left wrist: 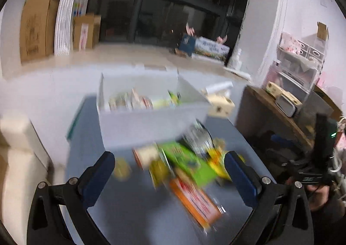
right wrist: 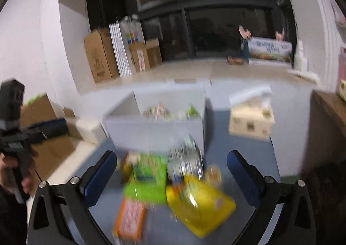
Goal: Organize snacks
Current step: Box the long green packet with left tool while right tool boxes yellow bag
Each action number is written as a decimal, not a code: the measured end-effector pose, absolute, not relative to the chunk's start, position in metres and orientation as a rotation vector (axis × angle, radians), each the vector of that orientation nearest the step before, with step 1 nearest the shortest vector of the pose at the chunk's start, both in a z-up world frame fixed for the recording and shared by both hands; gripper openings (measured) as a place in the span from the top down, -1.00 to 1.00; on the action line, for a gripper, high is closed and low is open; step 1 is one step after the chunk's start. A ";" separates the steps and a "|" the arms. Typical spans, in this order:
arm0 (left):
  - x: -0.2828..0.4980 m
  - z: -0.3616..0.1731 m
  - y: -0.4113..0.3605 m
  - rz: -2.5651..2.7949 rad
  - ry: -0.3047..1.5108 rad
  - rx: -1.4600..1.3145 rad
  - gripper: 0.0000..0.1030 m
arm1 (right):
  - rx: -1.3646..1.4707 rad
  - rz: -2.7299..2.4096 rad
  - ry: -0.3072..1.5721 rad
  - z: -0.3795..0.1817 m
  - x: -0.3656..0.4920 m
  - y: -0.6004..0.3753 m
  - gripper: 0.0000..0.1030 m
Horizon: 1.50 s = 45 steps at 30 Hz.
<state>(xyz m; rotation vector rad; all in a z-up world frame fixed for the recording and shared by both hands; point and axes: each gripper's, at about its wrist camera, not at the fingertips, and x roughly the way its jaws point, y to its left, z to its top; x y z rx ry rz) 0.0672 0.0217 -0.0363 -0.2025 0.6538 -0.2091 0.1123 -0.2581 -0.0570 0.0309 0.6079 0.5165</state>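
Blue-grey tabletop [left wrist: 121, 212] is seen in both blurred wrist views, with a loose heap of snack packets lying at lower centre, just in front of a white bin [left wrist: 151, 124] that already holds a few packets. In the left wrist view the orange box [left wrist: 195, 200] is laid with its long axis running from upper left to lower right, and the green packet [left wrist: 186, 161] beside it is slanted the same way; a yellow packet [left wrist: 217, 164] is pressed against the green one's right side. In the right wrist view the yellow packet [right wrist: 201, 199] is spread at lower right of the heap, the green one [right wrist: 149, 178] to its left, the orange box [right wrist: 129, 216] below that, nearly upright in the frame. The left gripper [left wrist: 169, 178] is spread wide, with nothing held and its pads apart from the heap. The right gripper [right wrist: 172, 178] is likewise fully spread and empty. Bare tabletop is left at lower left of the heap; a tissue box [right wrist: 252, 119] stands right of the bin, and a brown shelf edge [left wrist: 279, 111] bounds the right side.
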 end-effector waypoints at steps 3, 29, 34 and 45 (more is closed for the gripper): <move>0.046 -0.053 0.012 -0.213 0.689 -0.219 -1.00 | 0.024 0.495 0.662 -0.086 0.099 -0.270 -1.00; 0.038 -0.087 0.005 -0.222 0.769 -0.236 -1.00 | -0.212 0.603 0.997 -0.171 0.220 -0.219 -1.00; 0.038 -0.089 0.007 -0.212 0.772 -0.237 -1.00 | -0.192 0.609 0.944 -0.165 0.199 -0.226 -0.23; 0.079 -0.095 -0.022 -0.262 0.821 -0.245 -1.00 | 0.054 0.568 0.785 -0.121 0.130 -0.293 0.31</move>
